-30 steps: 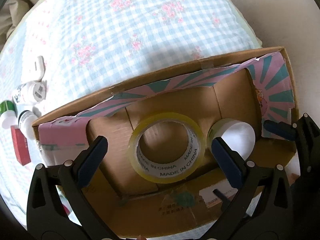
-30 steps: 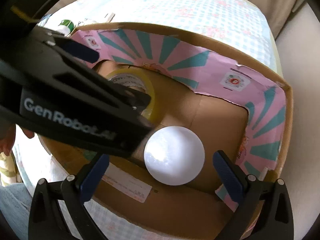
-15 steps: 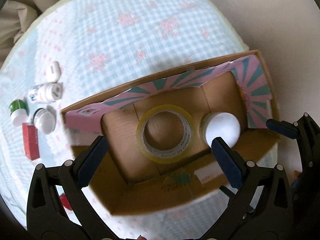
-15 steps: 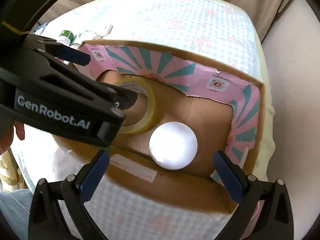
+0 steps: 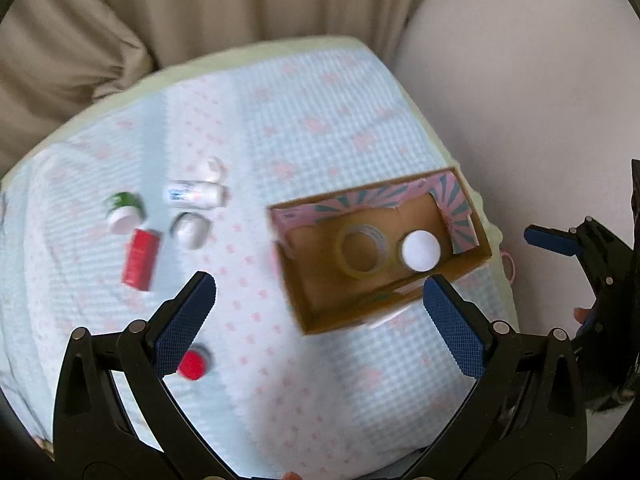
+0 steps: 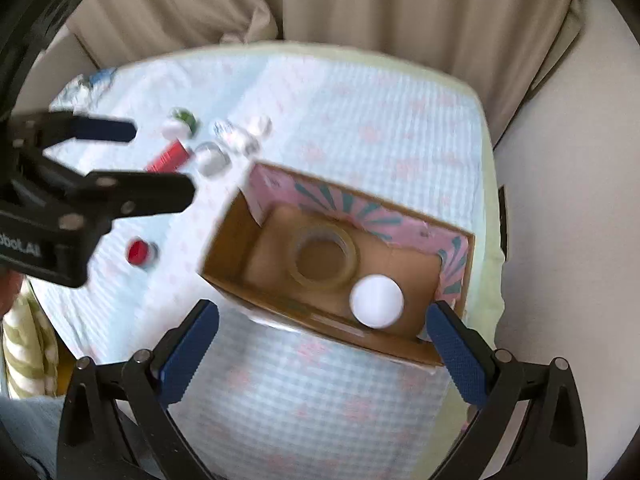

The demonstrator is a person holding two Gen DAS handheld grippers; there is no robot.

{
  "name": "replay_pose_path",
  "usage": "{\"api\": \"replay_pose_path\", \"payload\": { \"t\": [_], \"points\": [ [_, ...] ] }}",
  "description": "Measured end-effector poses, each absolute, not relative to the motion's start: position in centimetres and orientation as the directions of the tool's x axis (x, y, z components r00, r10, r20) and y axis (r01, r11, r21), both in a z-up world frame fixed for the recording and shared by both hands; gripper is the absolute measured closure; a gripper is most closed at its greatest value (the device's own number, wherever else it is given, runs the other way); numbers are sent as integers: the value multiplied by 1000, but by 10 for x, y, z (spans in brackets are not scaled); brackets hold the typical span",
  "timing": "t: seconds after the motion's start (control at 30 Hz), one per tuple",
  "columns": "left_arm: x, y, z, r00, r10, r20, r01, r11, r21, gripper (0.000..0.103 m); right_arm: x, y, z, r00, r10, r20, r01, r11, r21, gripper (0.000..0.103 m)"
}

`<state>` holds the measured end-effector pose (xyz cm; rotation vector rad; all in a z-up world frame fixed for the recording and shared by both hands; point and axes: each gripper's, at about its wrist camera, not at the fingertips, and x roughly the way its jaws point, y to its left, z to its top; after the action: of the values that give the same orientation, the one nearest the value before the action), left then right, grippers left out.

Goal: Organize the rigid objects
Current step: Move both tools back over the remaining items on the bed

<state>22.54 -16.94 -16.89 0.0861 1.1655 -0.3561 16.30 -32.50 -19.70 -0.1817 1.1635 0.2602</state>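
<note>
- Left wrist view looks down on a cardboard box (image 5: 384,304) sitting on a blue checked cloth (image 5: 304,120), with a tape roll (image 5: 362,250) and a white round lid (image 5: 421,251) already lying side by side on its floor.
- Off to the box's left, well apart from it, a loose cluster waits on the cloth: a red box (image 5: 140,258), a green-topped jar (image 5: 123,209), a white jar (image 5: 191,230), a labelled white bottle (image 5: 195,195) on its side and a small white piece (image 5: 212,168) behind it. A red cap (image 5: 194,364) lies alone, just beside the left gripper's near finger.
- What could go wrong, to my eye: the cluster is tight, so jaws closing on one jar may knock its neighbour; the bottle on its side could roll on the soft cloth; the small red cap may slip from a wide pinch.
- The picture is smeared with motion, so aiming now looks chancy.
- Left gripper (image 5: 316,324): fingers spread wide, holding nothing, touching nothing, hovering above the cloth between cluster and box.
- Right gripper (image 6: 324,344): likewise spread wide and empty, poised over the box's near wall; in the right wrist view the tape roll (image 6: 325,258) and lid (image 6: 376,301) sit between its blue pads (image 6: 456,356).
</note>
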Motion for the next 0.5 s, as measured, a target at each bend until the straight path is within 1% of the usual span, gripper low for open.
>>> {"api": "replay_pose_path", "payload": {
  "t": [0.17,0.37,0.5],
  "points": [
    [207,-91,-144,420,-202,-885,280,956,-85,0,143,-286,-168,434,104,-895,-231,973,1,0],
    [204,3,-145,442,-193,-876,247,965,-88,0,140,-227,-154,465,67,-883,-139,990,2,0],
    [209,54,-151,474,-189,-860,262,963,-67,0,150,-189,-159,453,78,-888,-61,997,56,0]
  ]
}}
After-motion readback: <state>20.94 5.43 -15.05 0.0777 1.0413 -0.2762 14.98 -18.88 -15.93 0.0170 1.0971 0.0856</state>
